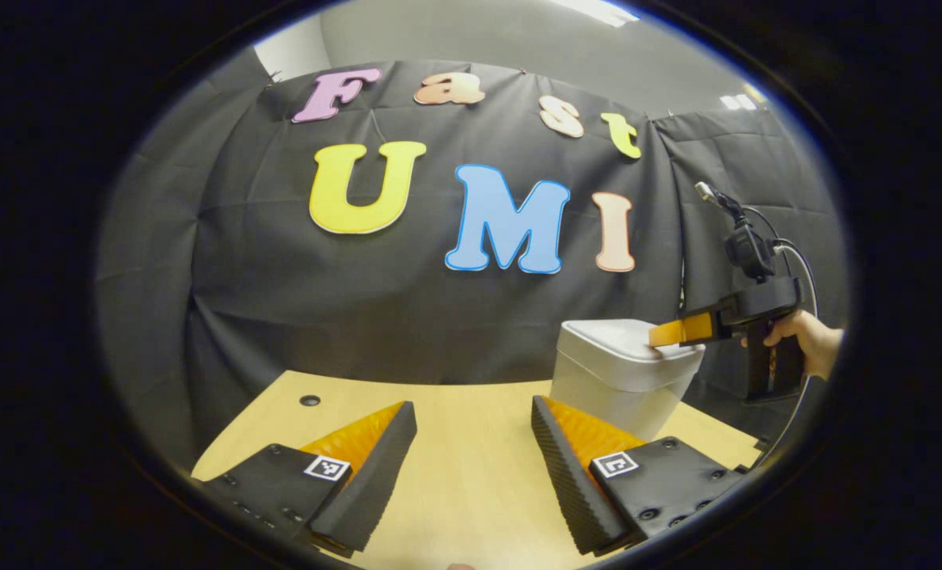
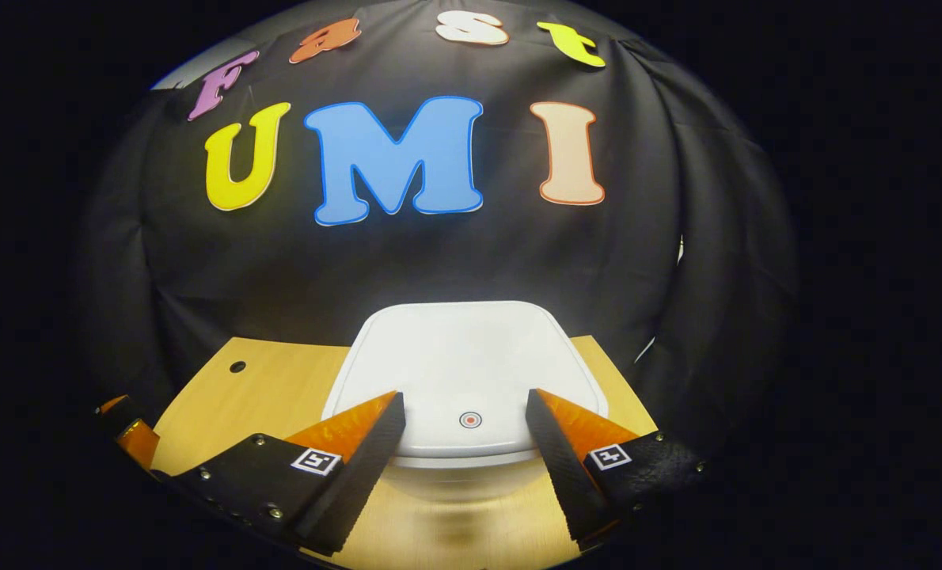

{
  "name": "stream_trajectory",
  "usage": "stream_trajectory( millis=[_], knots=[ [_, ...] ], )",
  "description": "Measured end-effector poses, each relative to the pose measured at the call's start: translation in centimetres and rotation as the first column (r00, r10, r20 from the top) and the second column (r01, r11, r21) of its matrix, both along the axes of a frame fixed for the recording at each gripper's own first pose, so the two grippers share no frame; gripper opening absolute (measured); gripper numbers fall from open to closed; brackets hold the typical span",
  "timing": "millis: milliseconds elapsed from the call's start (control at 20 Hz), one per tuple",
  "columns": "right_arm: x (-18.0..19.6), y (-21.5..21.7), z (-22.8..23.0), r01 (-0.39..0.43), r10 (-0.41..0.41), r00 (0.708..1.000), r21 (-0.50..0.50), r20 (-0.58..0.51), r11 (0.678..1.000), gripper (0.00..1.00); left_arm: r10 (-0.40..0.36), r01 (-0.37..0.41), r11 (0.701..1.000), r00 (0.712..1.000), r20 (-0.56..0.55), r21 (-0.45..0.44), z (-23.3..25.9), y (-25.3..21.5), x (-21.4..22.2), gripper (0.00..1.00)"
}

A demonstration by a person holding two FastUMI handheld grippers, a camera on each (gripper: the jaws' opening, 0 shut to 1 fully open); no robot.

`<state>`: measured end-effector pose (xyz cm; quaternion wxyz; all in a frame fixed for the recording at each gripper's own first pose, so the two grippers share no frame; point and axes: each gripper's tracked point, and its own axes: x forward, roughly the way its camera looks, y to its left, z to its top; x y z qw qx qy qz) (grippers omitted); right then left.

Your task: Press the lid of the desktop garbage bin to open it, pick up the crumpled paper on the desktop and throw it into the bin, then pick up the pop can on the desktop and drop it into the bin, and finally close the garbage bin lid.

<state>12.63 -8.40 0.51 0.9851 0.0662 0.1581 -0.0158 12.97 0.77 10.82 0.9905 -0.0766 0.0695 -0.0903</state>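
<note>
Right gripper (image 2: 465, 419), jaws apart and empty, hovered at, perhaps touching, the closed bin lid (image 2: 463, 364); left gripper (image 1: 473, 431) open, idle. Everything remained undone.

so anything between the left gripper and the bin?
Nothing: in the left gripper view, only bare wooden table lies between the open left gripper and the bin.
</note>
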Motion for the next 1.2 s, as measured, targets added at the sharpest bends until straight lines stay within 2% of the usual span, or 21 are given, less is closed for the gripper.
stream_trajectory(
  millis=[400,650,950,1200],
  knots=[
    [-0.7,0.4,2.9,0.0,-0.008,0.994,0.081,0.109,0.997,0.98,0.066,-0.066,0.997,0.998,0.005,0.027,1.4,1.5,0.6,0.95],
    [-2.8,0.0,6.0,0.033,-0.038,0.968,0.022,0.247,0.999,0.98,0.096,-0.098,0.994,0.994,0.049,0.057,3.9,1.7,2.3,0.96],
    [-6.1,-0.3,10.0,0.066,-0.032,0.917,-0.072,0.397,0.995,0.97,0.136,-0.146,0.987,0.983,0.121,0.072,7.5,1.6,3.9,0.95],
    [-8.5,-0.2,11.0,0.066,-0.003,0.888,-0.121,0.461,0.99,0.97,0.172,-0.187,0.979,0.971,0.165,0.081,9.4,1.4,3.3,0.96]
  ],
)
